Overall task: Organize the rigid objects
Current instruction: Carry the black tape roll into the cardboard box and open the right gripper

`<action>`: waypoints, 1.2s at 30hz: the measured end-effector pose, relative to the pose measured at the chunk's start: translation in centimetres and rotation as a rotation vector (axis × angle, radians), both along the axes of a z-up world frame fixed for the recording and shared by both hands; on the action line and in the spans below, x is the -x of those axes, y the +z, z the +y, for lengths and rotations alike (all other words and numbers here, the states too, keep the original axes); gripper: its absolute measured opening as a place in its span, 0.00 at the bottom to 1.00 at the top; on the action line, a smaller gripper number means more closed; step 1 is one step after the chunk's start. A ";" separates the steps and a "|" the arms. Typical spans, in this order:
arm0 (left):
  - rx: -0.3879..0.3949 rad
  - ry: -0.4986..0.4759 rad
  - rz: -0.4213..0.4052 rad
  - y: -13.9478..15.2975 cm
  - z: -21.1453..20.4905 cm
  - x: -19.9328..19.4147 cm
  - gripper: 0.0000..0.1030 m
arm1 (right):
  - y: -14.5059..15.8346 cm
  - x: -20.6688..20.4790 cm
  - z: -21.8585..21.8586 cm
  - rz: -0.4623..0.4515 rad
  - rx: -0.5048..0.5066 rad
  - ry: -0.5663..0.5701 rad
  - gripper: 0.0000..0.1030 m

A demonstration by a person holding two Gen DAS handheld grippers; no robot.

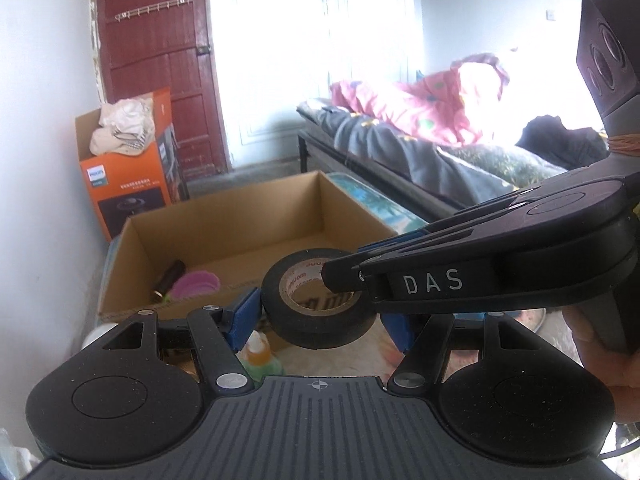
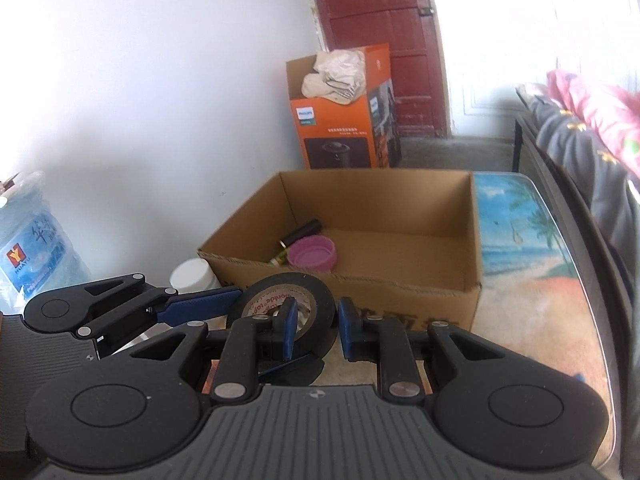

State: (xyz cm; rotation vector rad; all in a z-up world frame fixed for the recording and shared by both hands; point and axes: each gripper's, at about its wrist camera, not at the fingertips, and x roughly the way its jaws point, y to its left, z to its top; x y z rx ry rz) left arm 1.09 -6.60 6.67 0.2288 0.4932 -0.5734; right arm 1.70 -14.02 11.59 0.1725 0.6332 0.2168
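Note:
A black roll of tape (image 1: 320,300) hangs in the air in front of an open cardboard box (image 1: 240,220). My left gripper (image 1: 320,316) has its blue pads on the roll's two outer sides. My right gripper (image 2: 318,326) grips the roll's wall (image 2: 320,312), one finger through the core and one outside; it also shows in the left wrist view (image 1: 348,280). The box (image 2: 360,216) holds a pink lid (image 2: 312,256) and a dark tube (image 2: 298,236).
The box stands on a table with a beach-print cover (image 2: 532,256). A white-capped jar (image 2: 191,276) and a green-and-orange bottle (image 1: 260,356) sit near the box. An orange carton (image 2: 344,120), a water jug (image 2: 32,252) and a bed (image 1: 440,148) surround the table.

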 end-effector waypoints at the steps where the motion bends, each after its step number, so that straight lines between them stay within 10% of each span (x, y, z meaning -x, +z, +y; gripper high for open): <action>1: 0.003 0.004 -0.006 0.3 0.2 -0.1 0.63 | 0.3 -0.1 0.2 -0.007 0.003 0.004 0.23; 16: 0.015 0.046 -0.044 5.3 1.7 -5.4 0.63 | 5.8 -5.7 1.6 -0.070 0.010 0.110 0.23; 36: -0.012 0.141 0.397 0.3 -1.7 -23.9 0.63 | -1.0 -25.6 -3.9 0.276 -0.068 0.144 0.23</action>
